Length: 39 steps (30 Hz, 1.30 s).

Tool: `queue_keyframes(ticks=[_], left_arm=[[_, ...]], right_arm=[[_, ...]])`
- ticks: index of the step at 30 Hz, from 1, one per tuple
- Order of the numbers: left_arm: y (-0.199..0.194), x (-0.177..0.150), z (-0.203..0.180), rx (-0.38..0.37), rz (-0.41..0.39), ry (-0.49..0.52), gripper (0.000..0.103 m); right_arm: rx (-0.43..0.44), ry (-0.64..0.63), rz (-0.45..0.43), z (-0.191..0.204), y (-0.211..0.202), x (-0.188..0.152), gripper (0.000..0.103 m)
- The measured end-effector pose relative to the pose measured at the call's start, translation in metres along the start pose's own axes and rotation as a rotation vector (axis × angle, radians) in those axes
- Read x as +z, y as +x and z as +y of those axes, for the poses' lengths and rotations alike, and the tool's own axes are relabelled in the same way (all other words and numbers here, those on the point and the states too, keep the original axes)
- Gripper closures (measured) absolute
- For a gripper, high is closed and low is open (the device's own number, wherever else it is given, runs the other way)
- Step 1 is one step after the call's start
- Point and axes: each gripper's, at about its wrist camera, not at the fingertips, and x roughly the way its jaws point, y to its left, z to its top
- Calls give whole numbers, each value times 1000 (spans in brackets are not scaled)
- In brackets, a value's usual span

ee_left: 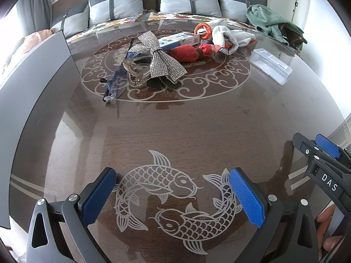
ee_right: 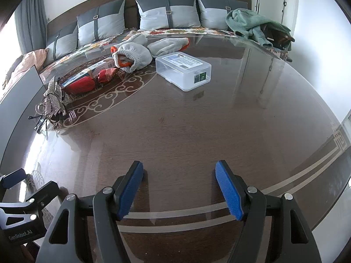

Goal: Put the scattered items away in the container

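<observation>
Two pairs of blue-padded tongs hover over a glossy brown surface (ee_left: 197, 131) etched with fish: the left tongs (ee_left: 172, 195) and the right tongs (ee_right: 179, 188) both stand wide apart with nothing between them. Far across the surface lies a scattered heap: a sparkly bow (ee_left: 160, 54), a clear hair clip (ee_left: 136, 70), blue glasses (ee_left: 114, 85), a red wrapped packet (ee_left: 186, 52), a long box (ee_left: 179, 40) and knitted gloves (ee_right: 133, 57). The clear lidded container (ee_right: 184, 70) sits just right of the heap, apart from it, with a sofa (ee_right: 166, 13) beyond.
</observation>
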Motion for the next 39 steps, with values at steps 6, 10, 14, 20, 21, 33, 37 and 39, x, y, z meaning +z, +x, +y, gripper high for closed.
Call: queue_keyframes(ticks=[6,10,14,20,21,33,37,39], left_arm=[[0,0,0,-1,-3,-1,0],[0,-1,0,-1,-4,-1,0],[0,0,0,-2,-4,1,0],[0,-2,0,-1,-4,-1,0],[0,-2,0,-1,-4,0,0],[0,0,3,-5,-3,6,0],[0,1,2,-5,-4,5,0],[1,0,3,-5,-4,6,0]], right_arm=[[-2,-1,0,1,1,0,33],[-3,-1,-2,1,0,0,33],[-6,-2,-5,1,0,0,33],[-5,-6,-6,2,1,1,33],[-4,-6,-6,2,1,1,33],[-7,-4,-7,3,1,1,33],[-6,-4,-7,3,2,1,33],[-7,-4,-7,3,2,1,33]])
